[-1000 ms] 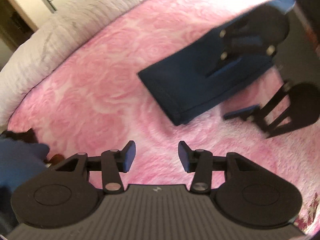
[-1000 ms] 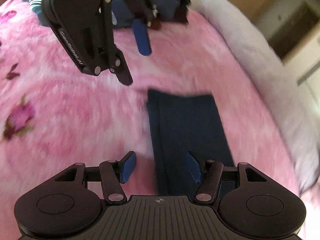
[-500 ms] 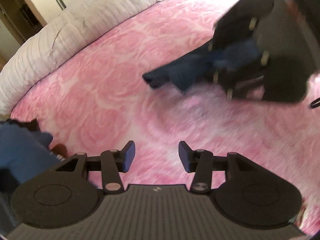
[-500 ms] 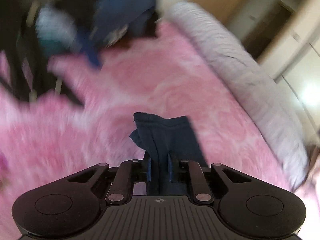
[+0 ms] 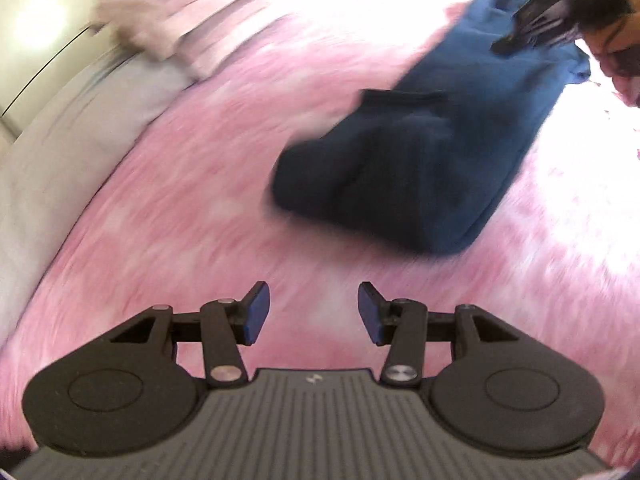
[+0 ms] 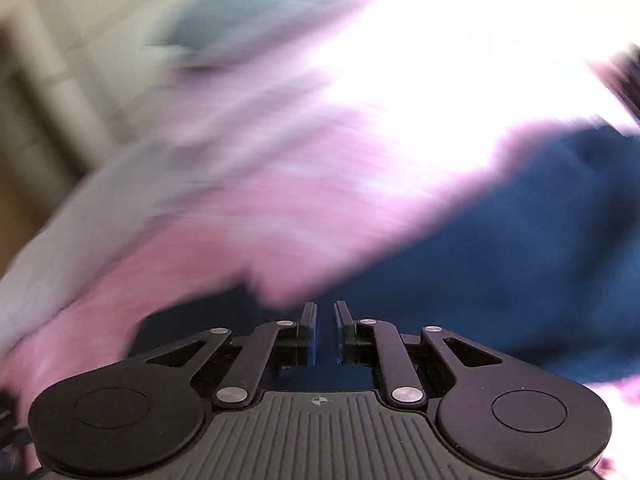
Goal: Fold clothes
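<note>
A folded navy blue garment (image 5: 420, 160) hangs over the pink floral bedspread (image 5: 180, 200), stretched up toward the upper right, where my right gripper (image 5: 536, 20) shows as a blurred dark shape holding its top end. In the right wrist view the right gripper (image 6: 325, 334) is shut on the navy garment (image 6: 500, 280), with cloth pinched between the blue pads. My left gripper (image 5: 310, 312) is open and empty, low over the bedspread, in front of and left of the garment. Both views are motion-blurred.
A grey-white ribbed quilt (image 5: 60, 152) borders the bedspread on the left, with a pinkish pillow (image 5: 192, 36) behind it. A pale cupboard wall (image 5: 36, 20) stands at the far left. In the right wrist view the quilt (image 6: 100, 208) lies left.
My right gripper closed on the navy garment and lifted it up and away, so it now hangs stretched. My left gripper stayed open while its view swung toward the pillow end.
</note>
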The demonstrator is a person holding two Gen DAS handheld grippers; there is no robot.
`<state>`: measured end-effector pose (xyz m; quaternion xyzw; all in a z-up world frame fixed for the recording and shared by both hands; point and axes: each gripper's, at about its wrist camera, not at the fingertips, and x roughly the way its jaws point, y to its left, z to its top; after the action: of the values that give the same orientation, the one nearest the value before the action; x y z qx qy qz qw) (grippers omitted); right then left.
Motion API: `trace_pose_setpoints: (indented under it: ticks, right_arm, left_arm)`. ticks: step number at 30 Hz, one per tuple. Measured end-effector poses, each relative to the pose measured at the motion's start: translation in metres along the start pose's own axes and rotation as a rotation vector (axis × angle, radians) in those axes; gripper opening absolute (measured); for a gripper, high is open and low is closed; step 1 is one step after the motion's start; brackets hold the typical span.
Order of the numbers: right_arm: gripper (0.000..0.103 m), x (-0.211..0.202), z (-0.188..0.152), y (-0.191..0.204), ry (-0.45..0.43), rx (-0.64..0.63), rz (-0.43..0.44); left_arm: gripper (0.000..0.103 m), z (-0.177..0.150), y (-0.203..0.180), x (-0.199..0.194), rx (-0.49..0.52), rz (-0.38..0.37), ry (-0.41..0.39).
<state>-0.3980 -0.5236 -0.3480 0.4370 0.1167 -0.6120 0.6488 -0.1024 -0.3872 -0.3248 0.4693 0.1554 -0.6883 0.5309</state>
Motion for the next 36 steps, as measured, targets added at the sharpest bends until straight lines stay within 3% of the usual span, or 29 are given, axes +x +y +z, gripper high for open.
trace_pose_setpoints:
  ticks: [4,10,11,13,15,18,19,21,24,26,28,29,30,31,33,36]
  right_arm:
    - [0.013,0.015,0.009,-0.044,0.083,0.108,0.019]
    - [0.018,0.003,0.004,-0.016,0.186,-0.031,0.2]
    - [0.024,0.001,0.001,-0.008,0.2,-0.07,0.213]
    - [0.071,-0.001,-0.006,0.009,0.211,-0.165,0.227]
    - [0.072,-0.003,-0.014,0.03,0.216,-0.341,0.21]
    - [0.072,-0.004,-0.039,0.062,0.179,-0.773,0.188]
    - [0.072,-0.005,-0.05,0.07,0.158,-0.938,0.178]
    - [0.072,-0.004,-0.072,0.082,0.111,-1.252,0.158]
    - [0.072,0.002,-0.099,0.087,0.043,-1.579,0.161]
    - [0.072,0.007,-0.105,0.089,-0.002,-1.647,0.197]
    - [0.07,0.012,-0.109,0.093,-0.036,-1.684,0.241]
    - [0.06,0.013,-0.111,0.093,-0.022,-1.684,0.269]
    - [0.016,0.015,-0.112,0.093,-0.003,-1.683,0.297]
    - [0.009,0.013,-0.11,0.091,0.0,-1.673,0.298]
    - [0.009,0.006,-0.104,0.087,-0.003,-1.651,0.289]
    - [0.009,-0.023,-0.08,0.072,-0.116,-1.623,0.199]
  left_arm:
    - [0.045,0.031,-0.023,0.018,0.096,-0.01,0.002]
    - [0.048,0.058,-0.043,0.024,0.208,0.018,0.013]
    - [0.049,0.062,-0.045,0.023,0.222,0.022,0.007]
    - [0.052,0.067,-0.05,0.016,0.242,0.035,-0.014]
    - [0.065,0.073,-0.056,0.011,0.263,0.047,-0.034]
    - [0.064,0.07,-0.067,0.027,0.337,0.054,-0.01]
    - [0.061,0.068,-0.07,0.036,0.363,0.058,0.01]
    - [0.029,0.063,-0.068,0.048,0.369,0.069,0.041]
    - [0.02,0.062,-0.06,0.048,0.318,0.064,0.023]
    - [0.019,0.06,-0.056,0.041,0.306,0.057,-0.005]
    - [0.019,0.058,-0.054,0.037,0.293,0.047,-0.02]
    - [0.018,0.058,-0.053,0.037,0.284,0.044,-0.02]
    - [0.018,0.058,-0.052,0.037,0.279,0.044,-0.018]
    - [0.018,0.059,-0.053,0.036,0.28,0.045,-0.018]
    - [0.017,0.065,-0.058,0.033,0.284,0.041,-0.037]
    - [0.017,0.083,-0.073,0.027,0.313,0.012,-0.1]
